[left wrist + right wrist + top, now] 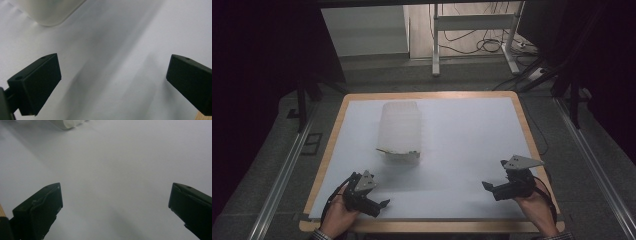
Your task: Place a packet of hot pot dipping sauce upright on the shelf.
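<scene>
Both grippers parked, box untouched

The translucent white container (400, 131) sits mid-table, toward the far left of the white mat (472, 145). Left gripper (371, 199) and right gripper (497, 180) rest near the front edge, jaws spread wide and empty, well apart from it, probably lining up a two-sided grab

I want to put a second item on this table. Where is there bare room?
The white sheet is bare right of the translucent container, out to the wooden rim, and between the left gripper and right gripper. It is tighter only beside the container.
</scene>
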